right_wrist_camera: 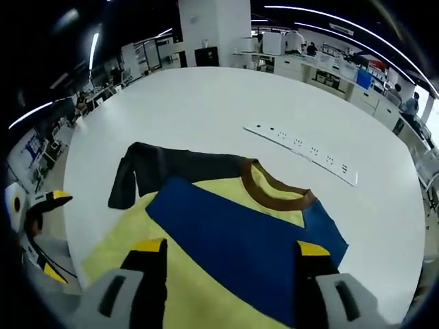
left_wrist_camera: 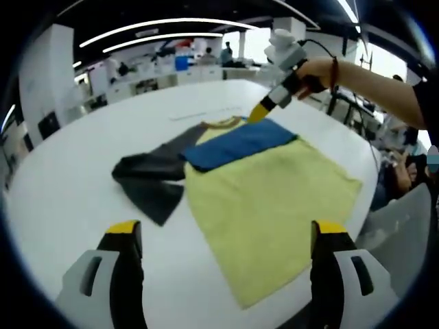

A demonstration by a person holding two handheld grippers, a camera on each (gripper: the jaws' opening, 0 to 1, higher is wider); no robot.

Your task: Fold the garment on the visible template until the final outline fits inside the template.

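Note:
A yellow garment [left_wrist_camera: 267,205] lies flat on the white table [left_wrist_camera: 68,178]. It has a brown collar [right_wrist_camera: 274,188], a blue part [right_wrist_camera: 240,240] lying across its chest, and a dark grey sleeve [left_wrist_camera: 147,178] spread out to the side and bent. In the left gripper view my left gripper [left_wrist_camera: 226,232] is open above the hem end, nothing between its jaws. My right gripper [right_wrist_camera: 232,248] is open over the blue part, near the collar. A hand holds the right gripper [left_wrist_camera: 259,112] at the collar end. The left gripper [right_wrist_camera: 41,205] shows at the table's edge.
A long white strip with dark marks [right_wrist_camera: 302,147] lies on the table beyond the collar. The table's rim [left_wrist_camera: 374,164] runs close to the garment's yellow side. Desks, shelves and people [left_wrist_camera: 226,51] stand in the room behind.

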